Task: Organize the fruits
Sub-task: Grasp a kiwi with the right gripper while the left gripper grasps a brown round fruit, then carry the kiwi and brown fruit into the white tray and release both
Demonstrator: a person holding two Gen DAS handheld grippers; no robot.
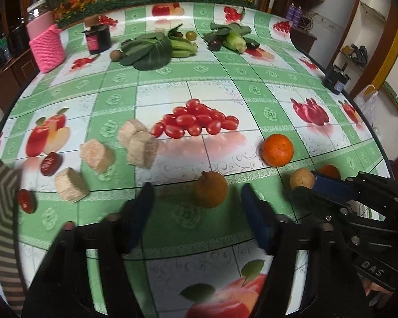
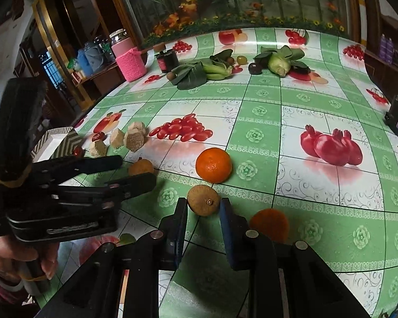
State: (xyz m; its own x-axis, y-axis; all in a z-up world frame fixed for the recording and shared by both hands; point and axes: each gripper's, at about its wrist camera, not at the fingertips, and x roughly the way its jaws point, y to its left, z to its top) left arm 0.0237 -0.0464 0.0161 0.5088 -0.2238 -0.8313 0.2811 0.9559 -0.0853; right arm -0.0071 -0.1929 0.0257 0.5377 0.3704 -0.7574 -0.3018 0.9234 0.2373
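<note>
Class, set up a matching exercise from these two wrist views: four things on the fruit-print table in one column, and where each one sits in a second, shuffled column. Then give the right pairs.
Things
1. small brown fruit
2. bright orange
3. corn cob
4. pink knitted holder

Places
A. among green leaves at the far side of the table
B. at the far left edge, around a jar
C. between the fingers of the right gripper
D. in the open, just beyond the small brown fruit

Pairs: 1-C, 2-D, 3-A, 4-B
</note>
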